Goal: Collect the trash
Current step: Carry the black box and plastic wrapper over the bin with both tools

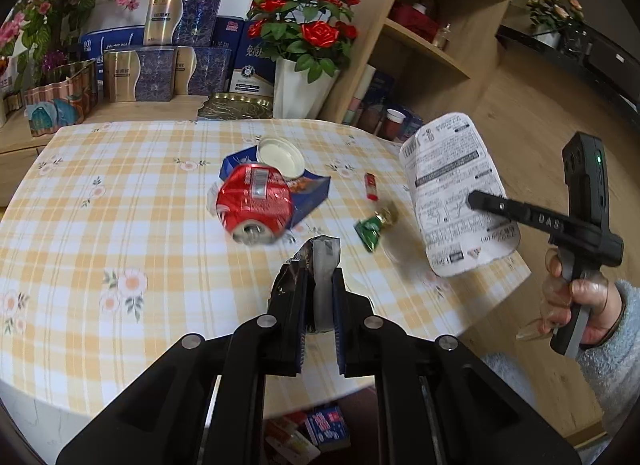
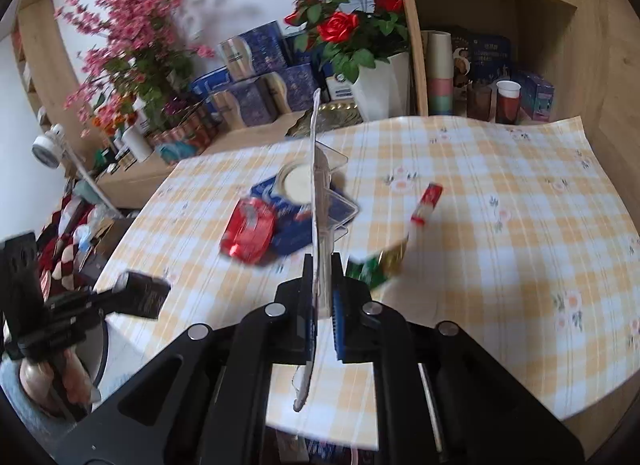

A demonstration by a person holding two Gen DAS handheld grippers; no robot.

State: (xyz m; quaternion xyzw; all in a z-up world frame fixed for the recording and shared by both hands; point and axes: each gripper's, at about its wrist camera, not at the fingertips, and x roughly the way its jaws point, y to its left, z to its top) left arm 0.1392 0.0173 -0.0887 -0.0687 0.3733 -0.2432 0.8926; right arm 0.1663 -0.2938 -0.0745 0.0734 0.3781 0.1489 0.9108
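Observation:
My left gripper (image 1: pixel 319 277) is shut on a crumpled silver and black wrapper (image 1: pixel 316 261) above the near edge of the checked table (image 1: pixel 120 193). To its right, beyond the table's edge, my right gripper (image 1: pixel 474 199) is shut on a white printed blister card (image 1: pixel 448 185). The right wrist view shows that card (image 2: pixel 320 185) edge-on between the shut fingers (image 2: pixel 322 265). On the table lie a crushed red can (image 1: pixel 252 205), a flattened blue box (image 1: pixel 312 193), a white lid (image 1: pixel 280 157), a small red and white wrapper (image 1: pixel 371 185) and a green and gold wrapper (image 1: pixel 374 229).
A white vase of red roses (image 1: pixel 298 89) and stacked gift boxes (image 1: pixel 160 73) stand behind the table. A wooden shelf unit (image 1: pixel 424 45) with cups rises at the right. Several packets (image 1: pixel 320 425) lie under the table's near edge.

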